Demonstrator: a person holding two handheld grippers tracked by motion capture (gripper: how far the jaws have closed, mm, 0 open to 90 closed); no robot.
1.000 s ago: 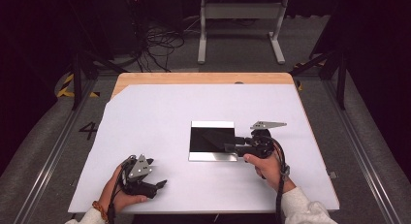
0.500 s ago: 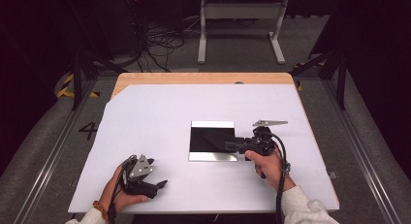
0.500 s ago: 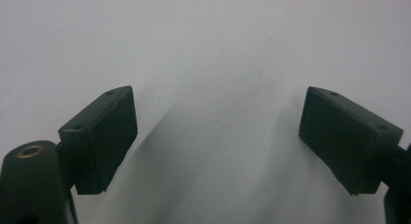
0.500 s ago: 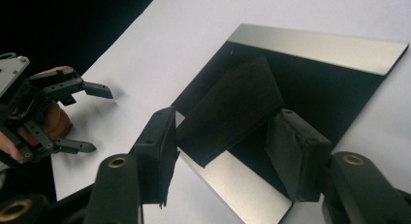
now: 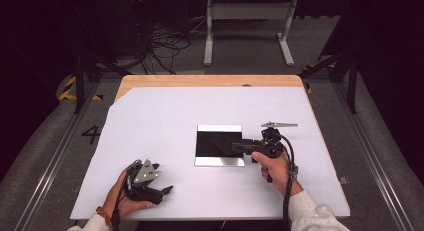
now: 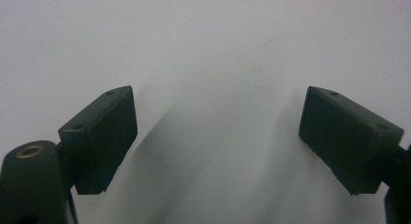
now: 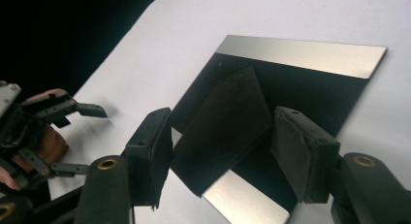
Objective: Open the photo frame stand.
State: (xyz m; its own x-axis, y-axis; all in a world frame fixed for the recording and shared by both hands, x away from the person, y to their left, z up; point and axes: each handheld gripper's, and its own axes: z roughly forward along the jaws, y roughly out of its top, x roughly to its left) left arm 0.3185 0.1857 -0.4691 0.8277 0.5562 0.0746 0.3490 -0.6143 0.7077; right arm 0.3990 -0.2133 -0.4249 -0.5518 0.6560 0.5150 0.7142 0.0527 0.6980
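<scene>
A square mirror-like metal plate (image 5: 219, 161) lies flat on the white table sheet (image 5: 160, 121), right of centre. Over its right part hangs a dark, flat foam-like pad (image 7: 220, 122), tilted, with my right gripper (image 7: 223, 115) shut on its two edges. These jaws have just been opening a little, and the pad stays between them. In the high view the right gripper (image 5: 236, 147) reaches in from the right over the plate. My left gripper (image 5: 164, 178) rests near the table's front left edge. Its jaws (image 6: 213, 136) stand wide open over bare white sheet.
The plate (image 7: 310, 54) reflects darkness, with bright bands at its near and far edges. The left hand and its gripper (image 7: 29, 132) show far off in the right gripper view. A wooden strip (image 5: 210, 81) borders the table's far edge. Cables and a metal stand lie on the floor beyond.
</scene>
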